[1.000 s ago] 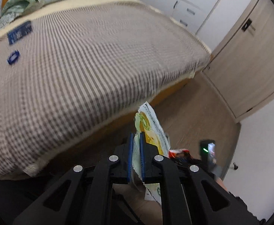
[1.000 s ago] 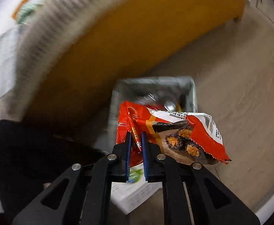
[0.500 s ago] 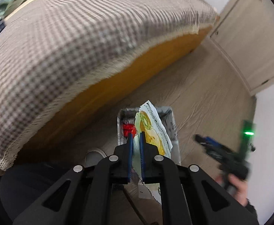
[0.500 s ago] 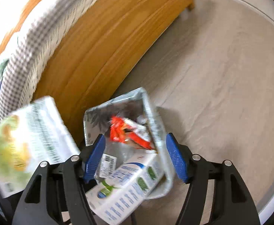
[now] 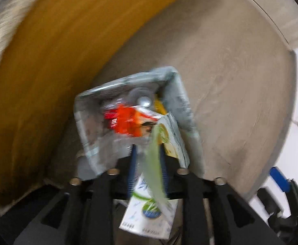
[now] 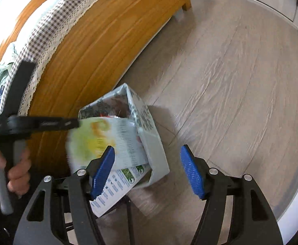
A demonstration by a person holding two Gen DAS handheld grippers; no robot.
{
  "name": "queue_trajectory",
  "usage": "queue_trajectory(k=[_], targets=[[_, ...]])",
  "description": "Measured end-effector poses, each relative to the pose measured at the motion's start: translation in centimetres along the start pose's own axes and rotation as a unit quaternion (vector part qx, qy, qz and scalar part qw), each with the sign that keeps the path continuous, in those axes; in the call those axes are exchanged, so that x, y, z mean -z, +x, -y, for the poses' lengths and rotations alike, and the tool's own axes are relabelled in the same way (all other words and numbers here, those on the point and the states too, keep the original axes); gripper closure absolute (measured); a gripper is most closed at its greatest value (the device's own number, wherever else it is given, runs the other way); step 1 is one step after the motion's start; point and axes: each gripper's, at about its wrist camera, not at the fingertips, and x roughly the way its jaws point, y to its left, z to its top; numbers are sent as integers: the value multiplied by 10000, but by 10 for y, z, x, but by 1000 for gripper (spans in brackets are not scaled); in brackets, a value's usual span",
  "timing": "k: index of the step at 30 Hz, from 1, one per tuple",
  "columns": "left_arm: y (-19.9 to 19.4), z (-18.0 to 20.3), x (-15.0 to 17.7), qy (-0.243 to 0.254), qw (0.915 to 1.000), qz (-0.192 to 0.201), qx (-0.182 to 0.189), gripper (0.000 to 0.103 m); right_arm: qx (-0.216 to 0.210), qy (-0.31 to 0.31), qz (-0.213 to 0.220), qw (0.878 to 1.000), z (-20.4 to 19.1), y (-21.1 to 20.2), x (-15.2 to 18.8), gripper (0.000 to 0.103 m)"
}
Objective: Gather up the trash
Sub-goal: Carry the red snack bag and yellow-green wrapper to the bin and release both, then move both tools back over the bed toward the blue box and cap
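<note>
Left gripper [image 5: 147,161]: points straight down over the bin; its fingers have just been opening and stand slightly apart, with the green-and-yellow wrapper [image 5: 165,138] between them, edge-on and blurred; whether the blue pads still press on it cannot be told.
Right gripper [image 6: 147,171]: fingers spread wide, nothing between them; it hangs to the side of the bin, above the floor.
Bin [image 6: 147,130]: a grey, leaf-patterned box on the wooden floor [image 6: 240,85], just beside the orange wood side of the bed [image 6: 91,47].
Trash in the bin: a red-orange snack wrapper [image 5: 126,120] lies inside; a white carton [image 6: 116,187] with blue and green print leans out over the near rim.
Wrapper from the right view: it hangs at the bin's mouth, partly over the opening.
Person: a hand [image 6: 18,171] grips the left gripper's handle at the left edge.
Bed cover: brown-and-white check with a lace hem.
</note>
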Motion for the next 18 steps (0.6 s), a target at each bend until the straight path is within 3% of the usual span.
queue_trajectory(k=[1,4,8,10,18], targets=[[-6,-3,-1,-96,9996,127,237,56,27,-23,-44,10000,-3,3,1,38],[-33,-15,1,-360,9951,644,664,36,23,-53,-185,9998,-11,12,3,39],[-61,-30,2,-185,9959,704,529,36,70,-296,-228,9993,-33,19,1,39],[-80,-40,7,-208,9940,939,524,36,73,-509,-265,9983,-48,18,-3,39],[-141,-70,27,-346,9837,1500,931,36,605,-1227,-111,9905,-101,-5,-23,39]])
